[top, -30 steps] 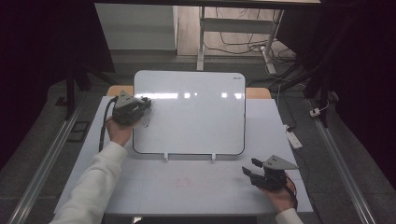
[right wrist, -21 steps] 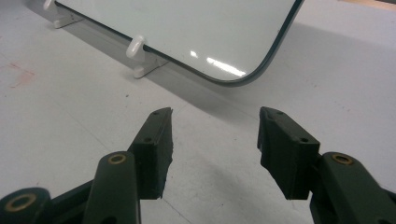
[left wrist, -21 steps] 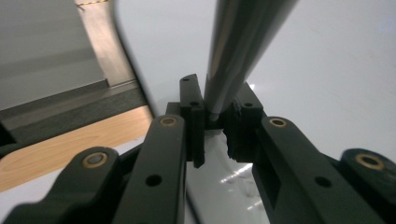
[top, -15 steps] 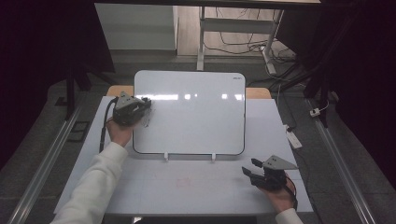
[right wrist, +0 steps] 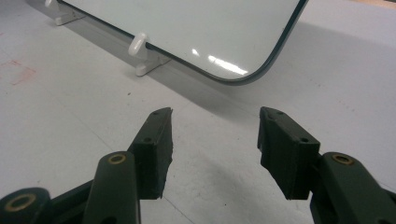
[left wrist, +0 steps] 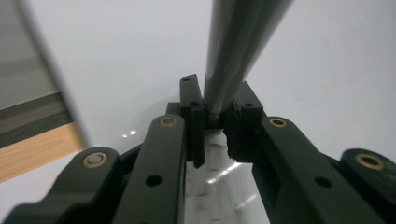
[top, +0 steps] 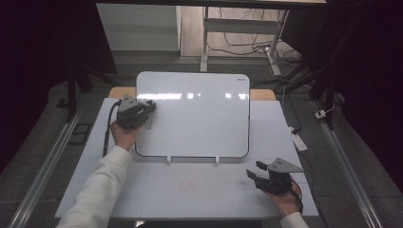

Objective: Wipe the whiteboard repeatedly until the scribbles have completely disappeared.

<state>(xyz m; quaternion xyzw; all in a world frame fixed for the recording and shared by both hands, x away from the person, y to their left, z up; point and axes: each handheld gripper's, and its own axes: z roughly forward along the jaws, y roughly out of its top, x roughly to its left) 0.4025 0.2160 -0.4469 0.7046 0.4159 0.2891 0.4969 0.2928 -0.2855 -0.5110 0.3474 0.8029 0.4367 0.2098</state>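
A white board (top: 199, 114) lies flat in the middle of the table. My left gripper (top: 148, 111) sits over the board's upper left corner, held by a hand in a white sleeve. In the left gripper view, my left gripper (left wrist: 215, 100) is shut on a grey pen-like rod (left wrist: 238, 46) that points away over the glossy board (left wrist: 116, 56). My right gripper (top: 254, 170) rests low near the table's front right, below the board's corner. Its jaws (right wrist: 215, 135) are open and wide apart with nothing between them, facing the board's rounded corner (right wrist: 196, 28).
Two white clips (top: 168, 160) (right wrist: 140, 46) hold the board's near edge. The white table (top: 199, 199) has a faint red stain (top: 186, 185) in front. A white power strip (top: 297, 140) lies off the table's right edge. Cables run on the floor behind.
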